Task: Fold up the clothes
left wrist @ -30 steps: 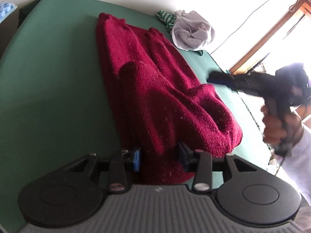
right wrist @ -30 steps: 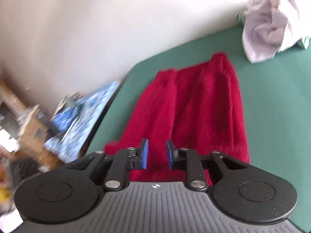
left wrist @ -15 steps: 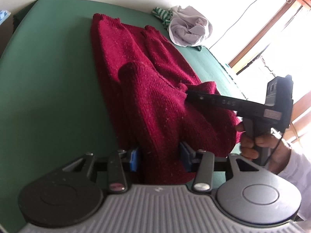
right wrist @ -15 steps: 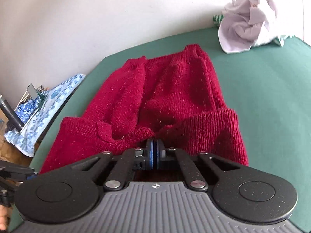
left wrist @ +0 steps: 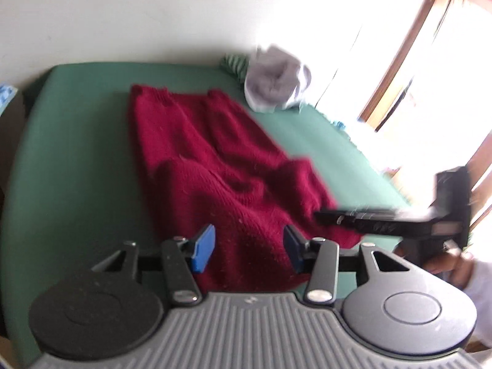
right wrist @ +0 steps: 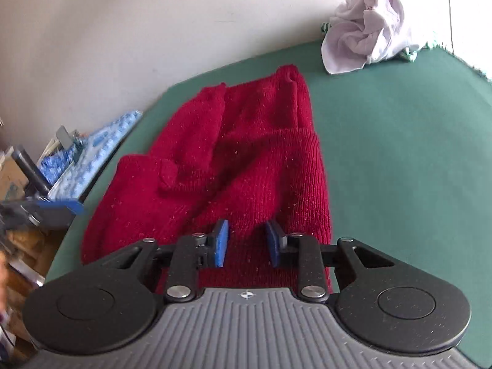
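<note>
Folding looks partly done: the dark red knitted sweater [right wrist: 243, 166] lies on the green-covered table [right wrist: 399, 160], sides and near hem turned in, a crumpled white garment [right wrist: 366, 30] waits, while right gripper [right wrist: 247, 241], just reopened, and left gripper [left wrist: 249, 247] hover unclenched, gripping nothing.

A deep red knit sweater [right wrist: 246, 160] is laid on a plain green table cover [right wrist: 399, 153]. Behind it a pale lilac-white garment [right wrist: 366, 30] is bunched over a green-and-white striped cloth [left wrist: 235, 64] — and a blue-and-white patterned cloth [right wrist: 101, 141] is seen at the table's edge.
</note>
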